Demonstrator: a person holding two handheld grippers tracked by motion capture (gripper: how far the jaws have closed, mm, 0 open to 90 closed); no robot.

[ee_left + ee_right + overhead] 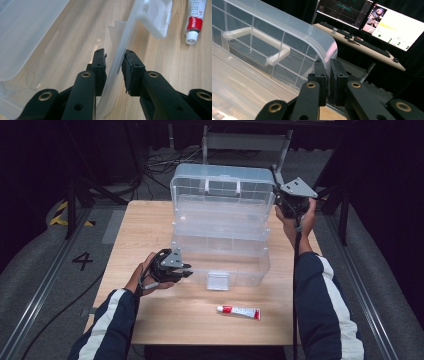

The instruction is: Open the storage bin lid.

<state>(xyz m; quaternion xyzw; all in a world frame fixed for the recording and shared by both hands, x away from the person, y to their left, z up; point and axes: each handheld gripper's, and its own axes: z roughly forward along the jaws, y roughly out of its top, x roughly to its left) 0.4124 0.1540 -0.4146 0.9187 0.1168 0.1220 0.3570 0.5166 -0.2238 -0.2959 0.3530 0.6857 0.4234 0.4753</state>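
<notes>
Left gripper (113, 62): jaws straddle front wall of clear plastic box (220, 255), small gap either side, not clamped. Right gripper (328, 71): jaws closed tight on raised lid (222, 185) edge at far right corner. Box sits mid-table (150, 320), lid upright. Red-white tube (238, 311) lies near front edge, label too small to read. Box interior hazy through plastic.

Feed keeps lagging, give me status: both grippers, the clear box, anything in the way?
Left gripper astride clear plastic box front wall. Right gripper shut on its raised lid. Red-white tube lies apart.
</notes>
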